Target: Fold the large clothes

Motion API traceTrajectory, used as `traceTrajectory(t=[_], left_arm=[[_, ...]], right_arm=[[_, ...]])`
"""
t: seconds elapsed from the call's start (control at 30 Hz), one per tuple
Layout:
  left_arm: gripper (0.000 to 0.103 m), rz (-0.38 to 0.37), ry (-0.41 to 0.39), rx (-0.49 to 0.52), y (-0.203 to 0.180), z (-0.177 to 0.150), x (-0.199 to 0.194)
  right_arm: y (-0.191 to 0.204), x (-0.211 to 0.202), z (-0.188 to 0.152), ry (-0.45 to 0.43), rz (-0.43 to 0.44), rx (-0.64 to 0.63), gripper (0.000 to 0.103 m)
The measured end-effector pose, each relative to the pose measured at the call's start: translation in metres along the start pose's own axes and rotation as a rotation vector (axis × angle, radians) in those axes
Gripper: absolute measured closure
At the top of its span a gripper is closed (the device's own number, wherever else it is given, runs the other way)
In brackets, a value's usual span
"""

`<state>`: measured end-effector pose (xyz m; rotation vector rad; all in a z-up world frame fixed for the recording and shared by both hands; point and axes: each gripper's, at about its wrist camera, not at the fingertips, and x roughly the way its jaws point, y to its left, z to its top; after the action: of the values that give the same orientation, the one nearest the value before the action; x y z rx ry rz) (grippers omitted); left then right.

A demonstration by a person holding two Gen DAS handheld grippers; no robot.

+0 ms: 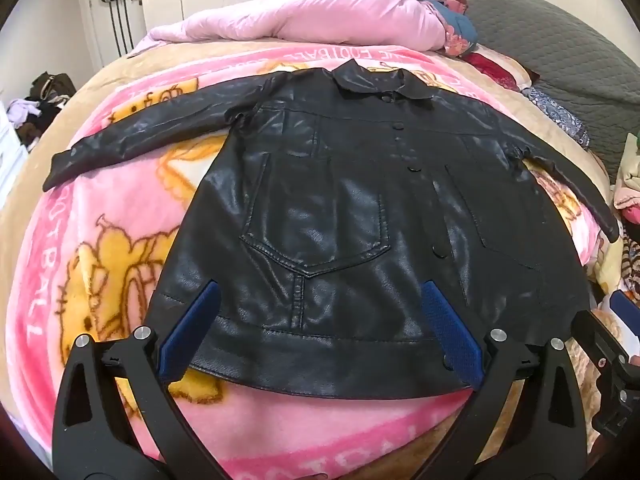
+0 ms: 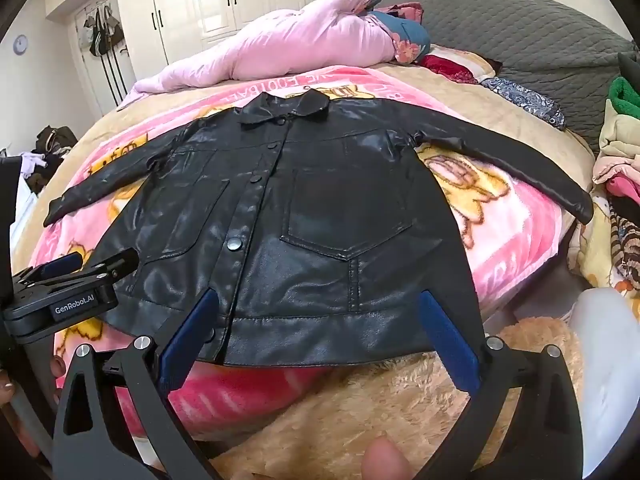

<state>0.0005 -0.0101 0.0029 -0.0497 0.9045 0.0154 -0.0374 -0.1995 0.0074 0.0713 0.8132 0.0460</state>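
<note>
Lying flat and buttoned on the pink blanket (image 1: 120, 208) of the bed, front up: black leather jacket (image 1: 340, 208), collar (image 1: 372, 80) at the far end, hem (image 1: 320, 360) nearest, long axis running straight away from both grippers, sleeves spread out to either side. Hovering just over the hem with fingers spread wide and grasping nothing: left gripper (image 1: 320, 336) above the jacket's left half, right gripper (image 2: 320, 336) above its right half, each nearer to the sleeve on its own side. Likely needing a sideways reach to a sleeve or side edge first, judging by the unfolded layout.
</note>
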Motion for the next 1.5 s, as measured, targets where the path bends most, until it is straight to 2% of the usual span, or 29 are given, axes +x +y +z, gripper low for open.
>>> traceTrajectory(t=[1.5], left_arm=[[0.009,-0.006,-0.002,0.023,-0.011,0.006,0.002]], right_arm=[[-0.002,-0.001,0.004,-0.012,-0.001,-0.008,0.004]])
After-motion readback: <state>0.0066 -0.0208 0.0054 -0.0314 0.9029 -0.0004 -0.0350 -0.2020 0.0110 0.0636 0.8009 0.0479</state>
